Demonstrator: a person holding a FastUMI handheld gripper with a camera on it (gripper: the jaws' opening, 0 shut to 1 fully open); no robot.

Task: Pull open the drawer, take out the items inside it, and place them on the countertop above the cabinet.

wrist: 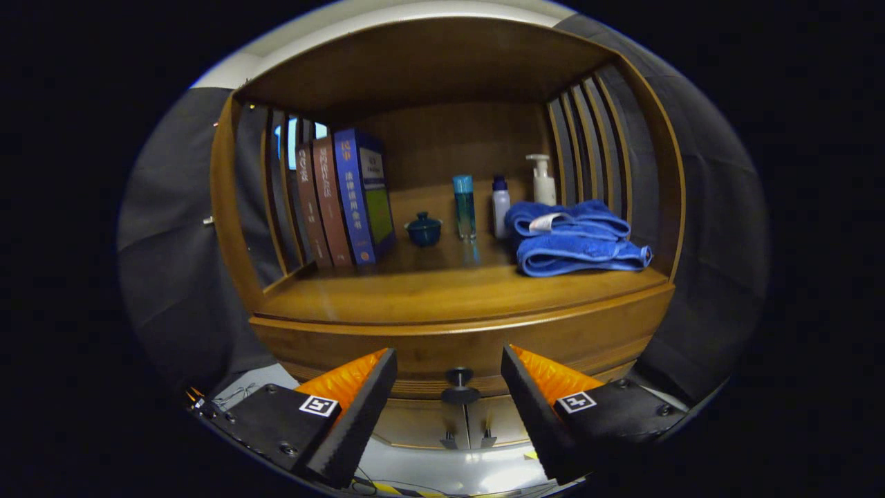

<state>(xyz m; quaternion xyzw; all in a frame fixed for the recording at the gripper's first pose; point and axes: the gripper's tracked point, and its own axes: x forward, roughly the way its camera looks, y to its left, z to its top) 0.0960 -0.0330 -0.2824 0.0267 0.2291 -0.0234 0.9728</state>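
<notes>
Books [342, 197] lean at the tabletop's [415, 294] left, then a small lidded cup [423, 229], bottles [464, 205] and folded blue towels [574, 238]. Below, the drawer [477, 339] is closed; its knob [459, 384] sits between the wide-open, empty tongs [449, 380].

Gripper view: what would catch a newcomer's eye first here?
The gripper hangs open, its fingers either side of the dark drawer knob on the closed drawer. Above, on the countertop, a folded blue towel lies at one end, upright books stand at the other, and bottles between.
</notes>
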